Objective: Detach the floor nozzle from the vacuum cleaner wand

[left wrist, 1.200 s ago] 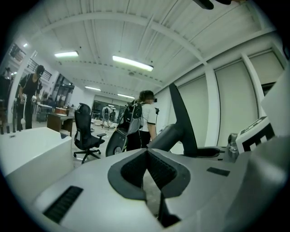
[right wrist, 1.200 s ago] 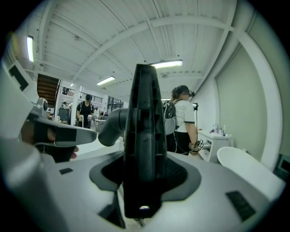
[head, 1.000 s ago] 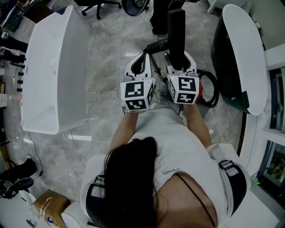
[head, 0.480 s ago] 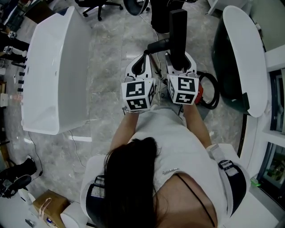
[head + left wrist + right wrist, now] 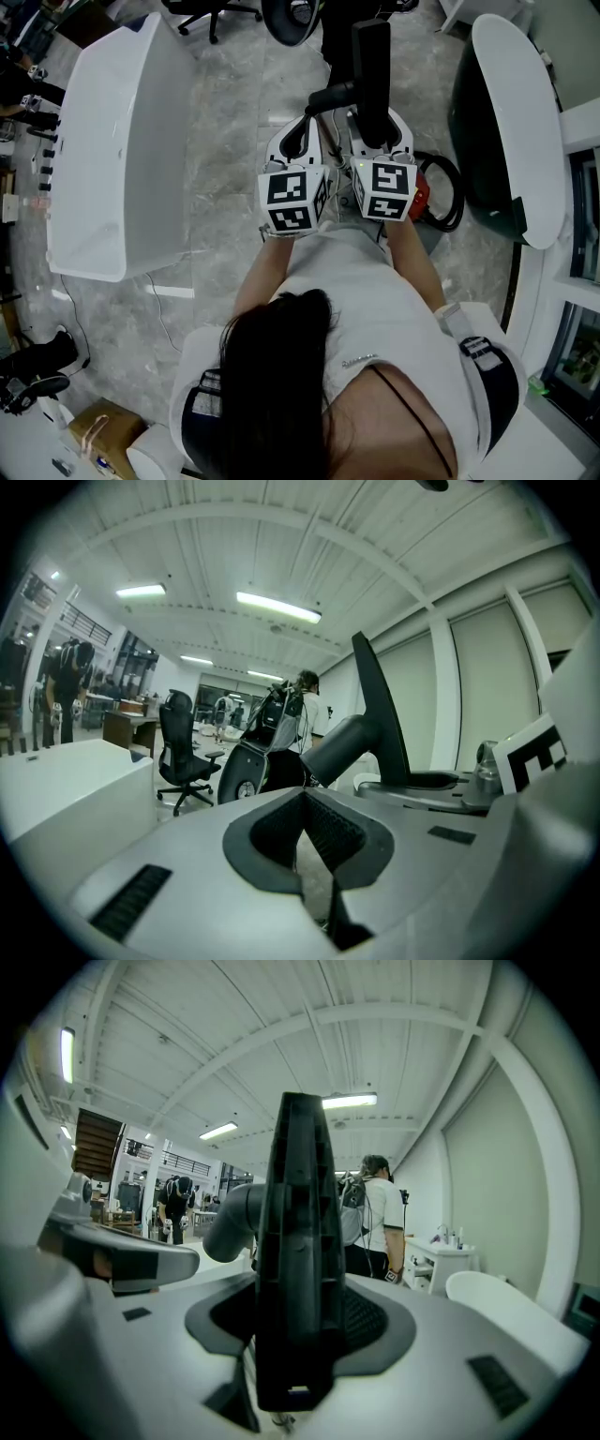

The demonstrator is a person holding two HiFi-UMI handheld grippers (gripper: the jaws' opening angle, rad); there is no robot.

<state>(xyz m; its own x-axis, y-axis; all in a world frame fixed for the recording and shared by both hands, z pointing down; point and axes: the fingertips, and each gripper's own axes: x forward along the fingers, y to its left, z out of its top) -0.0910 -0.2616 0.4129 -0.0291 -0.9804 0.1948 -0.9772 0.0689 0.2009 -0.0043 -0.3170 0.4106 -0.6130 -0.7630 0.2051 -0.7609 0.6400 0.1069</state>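
Head view with both gripper views. Against the frames of a second earlier nothing has shifted: the right gripper [image 5: 379,139] and the left gripper [image 5: 298,131] sit side by side in front of the person, and the black flat part taken to be the floor nozzle [image 5: 371,66] stands upright in the same pose. The right gripper view shows that gripper [image 5: 295,1335] clamped on the lower edge of the floor nozzle [image 5: 295,1241], seen edge-on between its pads. The left gripper view shows that gripper [image 5: 305,827] clenched on nothing, its pads meeting. A grey tube [image 5: 333,95] leaves the nozzle toward the left gripper's side; its far end is hidden behind the gripper bodies, so whether the wand is joined there cannot be told. The unchanged pose reads as a hold, with the separation neither visibly begun nor visibly finished. The long edge of the white table [image 5: 112,141] runs to the left, well apart from the left gripper, with a strip of bare floor [image 5: 225,141] between. To the right, a black hose loop [image 5: 452,192] lies just beside the right gripper, and the curved rim of the oval table [image 5: 516,122] lies beyond it. An office chair [image 5: 206,11] stands ahead.
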